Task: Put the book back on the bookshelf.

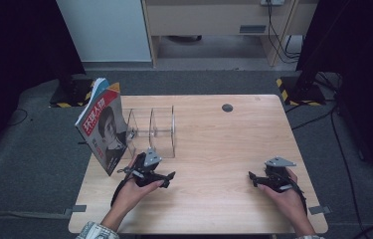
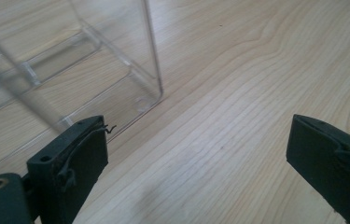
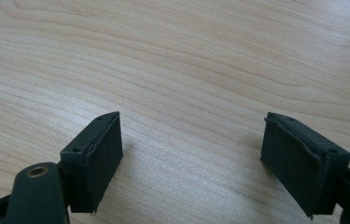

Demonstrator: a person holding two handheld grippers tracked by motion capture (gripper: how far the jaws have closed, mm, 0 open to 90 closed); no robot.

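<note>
A magazine (image 1: 102, 124) with a face and red characters on its cover stands tilted at the table's left edge, leaning against a clear plastic rack (image 1: 151, 129). My left gripper (image 1: 166, 178) is just in front of the rack, open, nothing between its jaws. In the left gripper view the rack's clear corner (image 2: 135, 88) sits close beyond the left jaw, and the gripper (image 2: 198, 149) spans bare wood. My right gripper (image 1: 254, 178) rests low at the front right, open and empty; its own view shows the gripper (image 3: 191, 144) over plain tabletop.
The wooden table (image 1: 214, 149) has a round cable hole (image 1: 227, 107) near its back edge. Stand bases with yellow-black tape (image 1: 298, 92) sit on the floor beyond the back corners. Cables trail on the floor to the right.
</note>
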